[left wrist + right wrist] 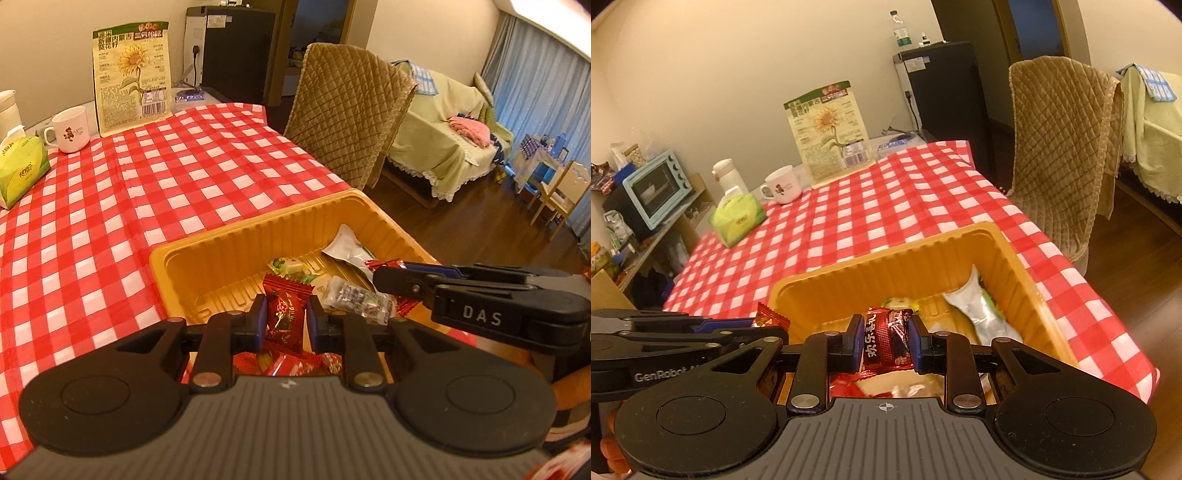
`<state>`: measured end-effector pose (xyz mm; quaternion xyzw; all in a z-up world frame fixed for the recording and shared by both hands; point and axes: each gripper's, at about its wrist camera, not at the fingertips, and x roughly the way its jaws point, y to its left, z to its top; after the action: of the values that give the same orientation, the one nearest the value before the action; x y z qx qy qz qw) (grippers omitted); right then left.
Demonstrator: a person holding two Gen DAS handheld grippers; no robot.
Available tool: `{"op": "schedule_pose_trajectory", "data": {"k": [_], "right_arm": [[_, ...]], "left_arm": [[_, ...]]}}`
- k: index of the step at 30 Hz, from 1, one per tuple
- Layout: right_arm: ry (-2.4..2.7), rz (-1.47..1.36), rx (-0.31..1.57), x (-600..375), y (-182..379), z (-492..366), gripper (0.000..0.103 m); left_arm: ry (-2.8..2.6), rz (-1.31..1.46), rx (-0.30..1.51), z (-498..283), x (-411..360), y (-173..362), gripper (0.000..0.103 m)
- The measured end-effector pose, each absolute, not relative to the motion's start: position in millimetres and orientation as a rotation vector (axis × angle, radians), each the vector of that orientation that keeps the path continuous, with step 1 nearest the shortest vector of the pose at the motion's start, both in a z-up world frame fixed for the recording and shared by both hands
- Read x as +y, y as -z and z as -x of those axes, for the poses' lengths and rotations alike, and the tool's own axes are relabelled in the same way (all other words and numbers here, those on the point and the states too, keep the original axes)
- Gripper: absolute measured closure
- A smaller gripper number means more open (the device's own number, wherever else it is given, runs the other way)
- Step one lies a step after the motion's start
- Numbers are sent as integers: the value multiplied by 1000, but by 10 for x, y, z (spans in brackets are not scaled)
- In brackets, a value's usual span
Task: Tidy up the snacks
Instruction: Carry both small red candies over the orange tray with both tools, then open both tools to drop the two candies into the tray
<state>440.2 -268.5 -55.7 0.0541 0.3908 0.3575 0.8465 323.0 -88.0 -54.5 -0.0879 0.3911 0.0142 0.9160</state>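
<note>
A yellow plastic tray (pixel 236 240) sits on the red-checked tablecloth (pixel 110 206) and holds several wrapped snacks. My left gripper (pixel 286 323) is shut on a red candy packet (pixel 284 317) above the tray's near side. My right gripper (pixel 885 341) is shut on a dark red candy packet (pixel 888 341) over the same tray (pixel 923 251). The right gripper (pixel 380 278) also shows from the side in the left wrist view, and the left gripper (pixel 768 325) shows at the left of the right wrist view. A silver packet (pixel 979 314) lies in the tray.
A sunflower-seed bag (pixel 133 77) stands at the table's far edge beside a white mug (pixel 70 129) and a green tissue pack (pixel 20 166). A quilted chair (pixel 347 114) stands by the table's right side. More red packets (pixel 288 363) lie under the grippers.
</note>
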Motion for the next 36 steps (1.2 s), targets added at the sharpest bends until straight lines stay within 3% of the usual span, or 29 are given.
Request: {"op": "schedule_pose_trajectory", "data": {"k": [31, 36], "right_arm": [[-744, -138, 860, -2753, 746, -4829, 77], [-753, -134, 869, -2703, 776, -4856, 77]], "left_arm": [[-112, 152, 882, -3751, -878, 814, 83], [-125, 165, 880, -3709, -861, 784, 79]]}}
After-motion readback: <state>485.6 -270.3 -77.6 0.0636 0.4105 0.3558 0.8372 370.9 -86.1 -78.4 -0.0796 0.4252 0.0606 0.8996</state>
